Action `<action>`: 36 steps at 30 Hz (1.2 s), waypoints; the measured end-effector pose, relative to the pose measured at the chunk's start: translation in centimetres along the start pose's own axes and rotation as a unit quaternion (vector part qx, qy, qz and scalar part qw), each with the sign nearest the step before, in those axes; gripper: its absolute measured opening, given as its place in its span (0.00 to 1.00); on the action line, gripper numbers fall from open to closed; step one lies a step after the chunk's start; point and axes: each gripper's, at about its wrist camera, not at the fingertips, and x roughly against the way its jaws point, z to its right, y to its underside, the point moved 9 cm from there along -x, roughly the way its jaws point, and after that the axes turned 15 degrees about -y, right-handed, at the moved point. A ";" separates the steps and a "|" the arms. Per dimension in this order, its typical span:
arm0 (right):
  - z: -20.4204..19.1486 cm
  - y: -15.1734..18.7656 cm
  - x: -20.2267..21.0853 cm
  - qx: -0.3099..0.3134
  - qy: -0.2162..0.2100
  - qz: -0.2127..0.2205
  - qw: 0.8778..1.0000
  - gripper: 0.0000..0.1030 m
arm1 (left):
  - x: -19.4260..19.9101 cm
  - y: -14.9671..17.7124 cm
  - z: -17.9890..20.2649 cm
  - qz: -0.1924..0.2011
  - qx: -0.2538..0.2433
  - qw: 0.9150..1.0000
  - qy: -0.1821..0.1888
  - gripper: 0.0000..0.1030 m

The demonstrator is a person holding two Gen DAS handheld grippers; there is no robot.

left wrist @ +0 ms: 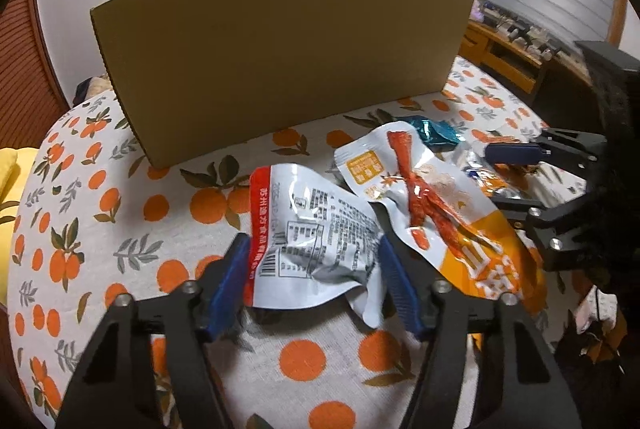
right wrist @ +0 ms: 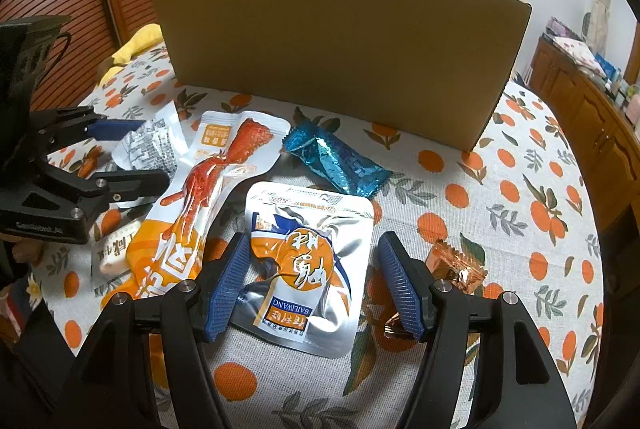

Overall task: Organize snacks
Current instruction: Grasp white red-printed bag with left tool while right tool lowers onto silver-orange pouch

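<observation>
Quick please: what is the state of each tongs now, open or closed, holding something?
Left tongs: open, astride the white snack packet, not clamped.
Right tongs: open, astride the silver pouch, not clamped.

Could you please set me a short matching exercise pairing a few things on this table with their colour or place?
Things:
1. candy wrapper
2. box
3. silver pouch
4. small wrapper

Descriptions:
A. between the right gripper's open fingers
B. copper, right of that gripper
C. blue foil
D. brown cardboard, standing behind the snacks

Pairs: 1-C, 2-D, 3-A, 4-B
</observation>
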 end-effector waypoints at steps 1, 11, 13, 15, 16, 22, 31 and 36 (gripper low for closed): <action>0.0 0.0 0.0 0.000 0.000 0.000 1.000 0.66 | 0.2 0.1 0.0 0.001 0.001 1.000 0.004 0.53; 0.0 0.0 0.0 0.000 0.000 0.000 1.000 0.66 | 2.0 0.4 -0.4 0.023 0.022 0.999 0.008 0.41; 0.0 0.0 0.0 0.000 0.000 0.000 1.000 0.66 | 2.4 0.3 -0.7 0.028 0.030 0.999 0.006 0.41; 0.0 0.0 0.0 0.000 0.000 0.000 1.000 0.65 | 2.7 0.2 -1.1 0.032 0.037 0.999 0.003 0.41; -0.1 0.0 0.1 0.001 0.001 0.001 1.000 0.65 | 2.8 0.1 -1.4 0.034 0.042 0.999 0.002 0.41; -0.8 0.0 0.2 0.016 -0.003 0.006 1.000 0.45 | 3.2 -0.1 -2.1 0.037 0.054 0.998 0.000 0.41; -1.3 -0.1 0.8 0.022 -0.011 0.016 1.000 0.39 | 3.4 0.0 -2.0 0.040 0.056 0.998 0.002 0.42; -1.3 -0.6 1.9 0.017 -0.018 0.032 0.999 0.31 | 3.8 -0.4 -1.8 0.044 0.057 0.997 0.004 0.42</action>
